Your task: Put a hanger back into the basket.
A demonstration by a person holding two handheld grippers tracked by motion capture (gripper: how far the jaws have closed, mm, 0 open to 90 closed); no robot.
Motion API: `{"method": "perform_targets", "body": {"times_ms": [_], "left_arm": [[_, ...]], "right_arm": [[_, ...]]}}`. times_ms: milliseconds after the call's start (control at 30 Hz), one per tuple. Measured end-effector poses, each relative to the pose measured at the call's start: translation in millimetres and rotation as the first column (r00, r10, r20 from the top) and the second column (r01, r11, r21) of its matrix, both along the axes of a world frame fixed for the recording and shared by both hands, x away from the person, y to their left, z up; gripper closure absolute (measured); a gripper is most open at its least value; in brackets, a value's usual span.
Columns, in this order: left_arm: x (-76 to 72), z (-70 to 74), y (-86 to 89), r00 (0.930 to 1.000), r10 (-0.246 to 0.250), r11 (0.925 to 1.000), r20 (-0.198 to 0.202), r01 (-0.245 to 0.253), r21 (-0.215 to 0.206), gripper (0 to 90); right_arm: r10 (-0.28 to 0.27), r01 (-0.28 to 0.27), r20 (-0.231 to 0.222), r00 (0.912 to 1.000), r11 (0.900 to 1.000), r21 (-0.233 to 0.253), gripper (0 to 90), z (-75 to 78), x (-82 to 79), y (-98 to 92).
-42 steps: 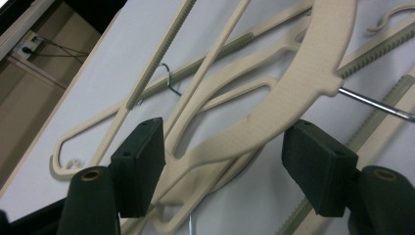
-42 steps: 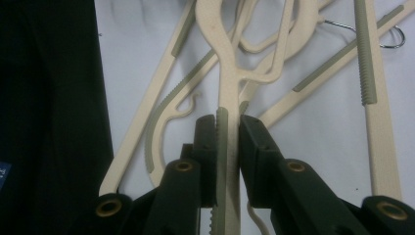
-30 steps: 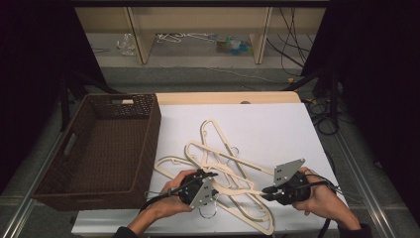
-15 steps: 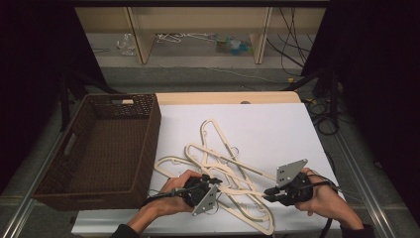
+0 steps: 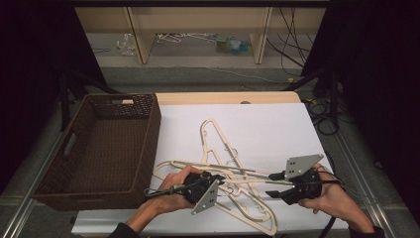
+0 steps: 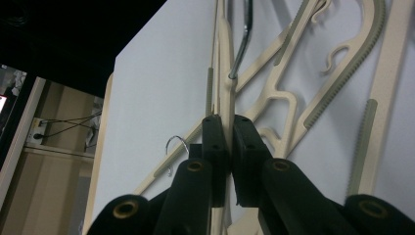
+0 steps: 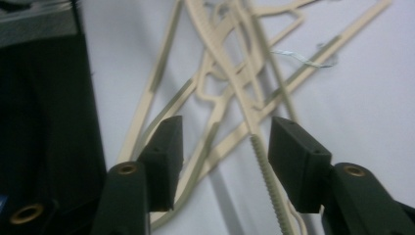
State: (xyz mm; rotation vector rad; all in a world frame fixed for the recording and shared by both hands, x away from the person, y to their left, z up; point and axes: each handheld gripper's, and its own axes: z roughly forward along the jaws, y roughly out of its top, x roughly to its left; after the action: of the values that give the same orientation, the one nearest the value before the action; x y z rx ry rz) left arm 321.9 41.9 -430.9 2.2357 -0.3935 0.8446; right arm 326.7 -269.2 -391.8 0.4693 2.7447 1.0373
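- Fingers of left gripper [image 6: 228, 142] clamp one hanger [image 6: 222, 78] beside the basket [image 5: 99, 144].
- Right gripper [image 7: 222, 161] gapes over the tangle.
- Lift slowly; steady neighbouring hangers so hooks don't snag.

Left gripper [image 6: 228, 142] fingers [image 6: 214, 147] pinched on a cream hanger [image 6: 224, 83], more hangers [image 6: 313, 83] on white table [image 6: 161, 73]

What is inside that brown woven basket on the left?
Nothing that I can see: the basket shows a bare woven floor, while the cream hangers all lie on the white table. Its near wall hides the strip of floor just behind it.
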Motion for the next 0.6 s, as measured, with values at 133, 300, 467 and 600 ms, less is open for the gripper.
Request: {"method": "perform_targets", "body": {"times_ms": [133, 300, 467, 600], "left_arm": [[0.9, 7.4, 1.2, 0.9999, 0.01, 0.9994, -0.012, -0.01, -0.032, 85.5], [3.6, 20.4, 7.1, 0.9996, 0.028, 0.9957, -0.006, -0.028, -0.088, 85.7], [6.9, 28.5, 14.7, 0.9985, 0.046, 0.987, -0.03, -0.05, -0.153, 85.7], [9.2, 38.0, 20.1, 0.9952, 0.08, 0.9793, -0.056, -0.089, -0.182, 85.7]], "right_arm": [[-0.024, 0.023, 0.038, 0.999, 1.0, 0.018, 44.0, 8.0, -2.9, -2.2], [-0.08, 0.07, 0.111, 0.9907, 0.993, 0.09, 41.2, 25.3, -9.7, 0.3], [-0.059, 0.048, 0.12, 0.991, 0.995, 0.092, 39.3, 26.5, -16.7, 7.5], [-0.048, 0.037, 0.113, 0.9924, 0.995, 0.093, 37.1, 25.1, -20.1, 10.6]]}}
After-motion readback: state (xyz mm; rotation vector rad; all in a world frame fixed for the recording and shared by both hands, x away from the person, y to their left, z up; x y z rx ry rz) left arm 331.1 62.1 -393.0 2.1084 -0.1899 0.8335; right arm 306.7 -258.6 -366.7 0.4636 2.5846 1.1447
